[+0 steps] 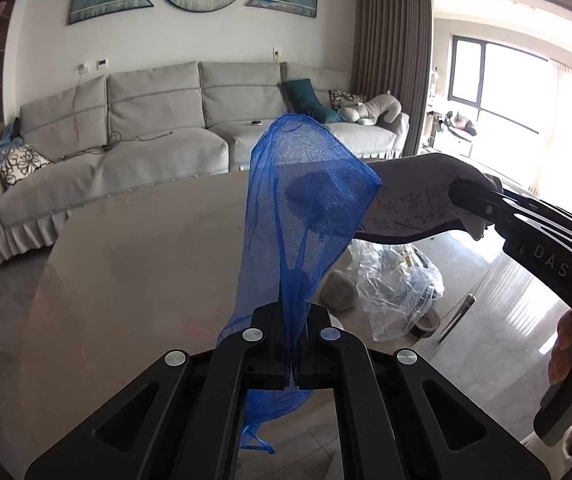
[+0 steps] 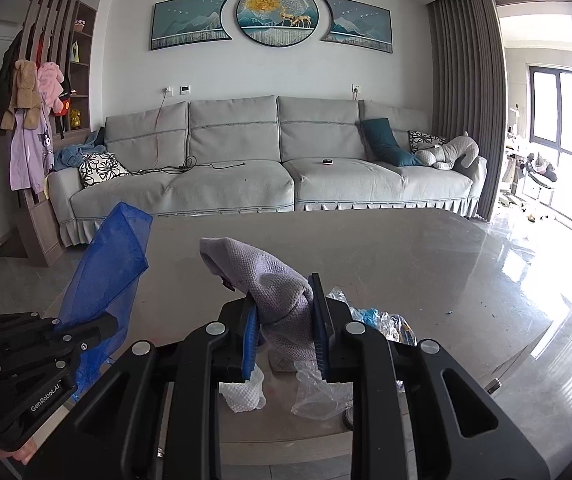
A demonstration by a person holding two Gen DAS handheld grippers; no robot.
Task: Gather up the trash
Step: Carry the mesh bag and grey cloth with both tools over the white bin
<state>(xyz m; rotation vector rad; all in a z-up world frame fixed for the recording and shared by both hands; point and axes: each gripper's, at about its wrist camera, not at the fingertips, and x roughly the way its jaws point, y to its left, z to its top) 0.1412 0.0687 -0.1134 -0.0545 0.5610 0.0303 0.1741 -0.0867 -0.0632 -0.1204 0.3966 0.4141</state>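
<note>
Grey stone table (image 2: 426, 264) is filling the lower half of both views, its far edge lying in front of the sofa (image 2: 246, 168), its upper right surface sitting bare. Blue mesh bag (image 1: 306, 184) is standing open at centre frame, its neck being pinched in the clenched left gripper (image 1: 290, 344). Right gripper (image 2: 284, 340) is grasping a purple-grey cloth (image 2: 270, 284), holding it beside the bag's mouth. Clear plastic wrap (image 2: 366, 320) is lying beyond it on the tabletop.

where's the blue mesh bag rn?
The blue mesh bag hangs pinched in the left gripper, raised over the table, just left of the grey cloth held by the right gripper.
</note>
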